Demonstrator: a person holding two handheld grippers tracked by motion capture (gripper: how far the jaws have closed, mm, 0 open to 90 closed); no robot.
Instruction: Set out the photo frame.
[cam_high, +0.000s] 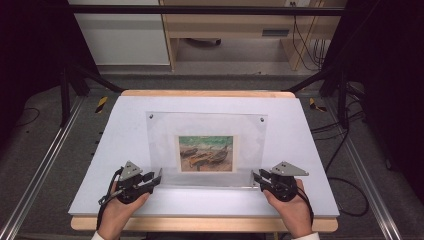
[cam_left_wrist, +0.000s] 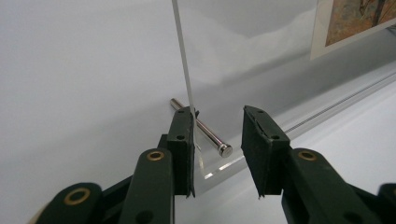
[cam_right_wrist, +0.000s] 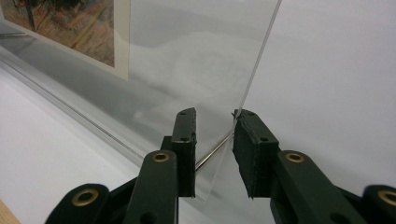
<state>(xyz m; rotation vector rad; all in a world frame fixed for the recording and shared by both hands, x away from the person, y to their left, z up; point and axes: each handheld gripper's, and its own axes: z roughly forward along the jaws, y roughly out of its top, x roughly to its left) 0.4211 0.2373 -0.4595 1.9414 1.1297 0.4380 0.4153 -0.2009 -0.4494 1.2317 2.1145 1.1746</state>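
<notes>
A clear acrylic picture frame (cam_high: 250, 145) stands upright on the white board (cam_high: 120, 140), with a painted print of boats (cam_high: 206, 153) in its middle. My left gripper (cam_high: 159, 177) sits at the frame's lower left corner. In the left gripper view, the left gripper (cam_left_wrist: 218, 112) straddles that corner and a metal pin (cam_left_wrist: 205, 133); one pad touches the panel's edge, the other stands apart. My right gripper (cam_high: 255, 176) is at the lower right corner. There the right gripper (cam_right_wrist: 215, 113) straddles the panel's corner and a pin (cam_right_wrist: 215, 151), with a gap showing between its pads.
The white board lies on a wooden table (cam_high: 200, 93). Metal rails (cam_high: 47, 165) run along both sides, and black stand legs (cam_high: 67, 95) rise at the back. Loose cables (cam_high: 345, 185) lie on the floor to the right.
</notes>
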